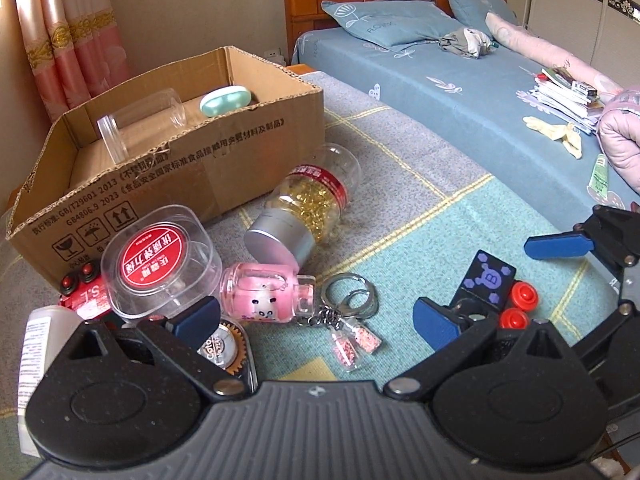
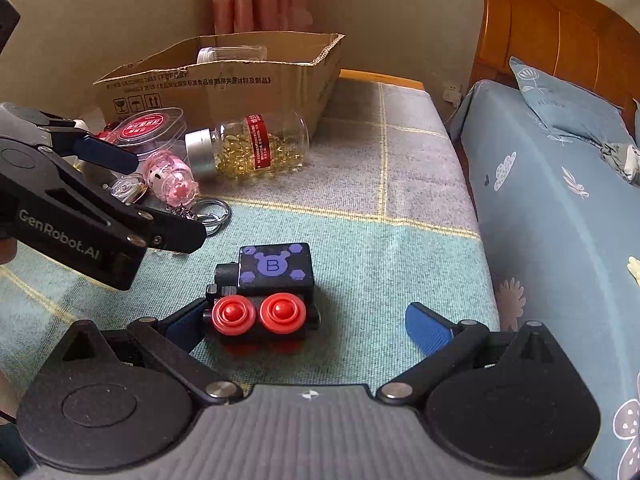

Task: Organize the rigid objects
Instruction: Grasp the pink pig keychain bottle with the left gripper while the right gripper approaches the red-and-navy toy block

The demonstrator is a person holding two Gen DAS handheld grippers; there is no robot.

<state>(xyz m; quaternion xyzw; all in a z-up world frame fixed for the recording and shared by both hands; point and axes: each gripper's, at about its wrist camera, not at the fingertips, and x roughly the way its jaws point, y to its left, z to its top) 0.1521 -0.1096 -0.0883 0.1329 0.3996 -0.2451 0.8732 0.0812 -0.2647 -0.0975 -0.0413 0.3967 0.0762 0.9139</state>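
A black toy block with red wheels point(image 2: 266, 292) lies on the checked cloth, also in the left wrist view point(image 1: 490, 284). My right gripper point(image 2: 308, 324) is open with the toy between its blue pads. My left gripper point(image 1: 316, 318) is open and empty above a pink bottle point(image 1: 260, 294) and a keyring with tiny vials point(image 1: 348, 312). A capsule bottle with a silver cap point(image 1: 308, 204) and a clear case with a red label point(image 1: 160, 258) lie by the cardboard box point(image 1: 224, 168). The box holds a clear jar point(image 1: 140, 128) and a mint case point(image 1: 226, 100).
A red toy point(image 1: 82, 294), a white bottle point(image 1: 40, 340) and a gear-rimmed round item point(image 1: 228, 346) lie under my left finger. A bed with blue sheets point(image 1: 460, 92) runs along the right, with papers point(image 1: 564, 96) on it. Curtains point(image 1: 68, 28) hang behind the box.
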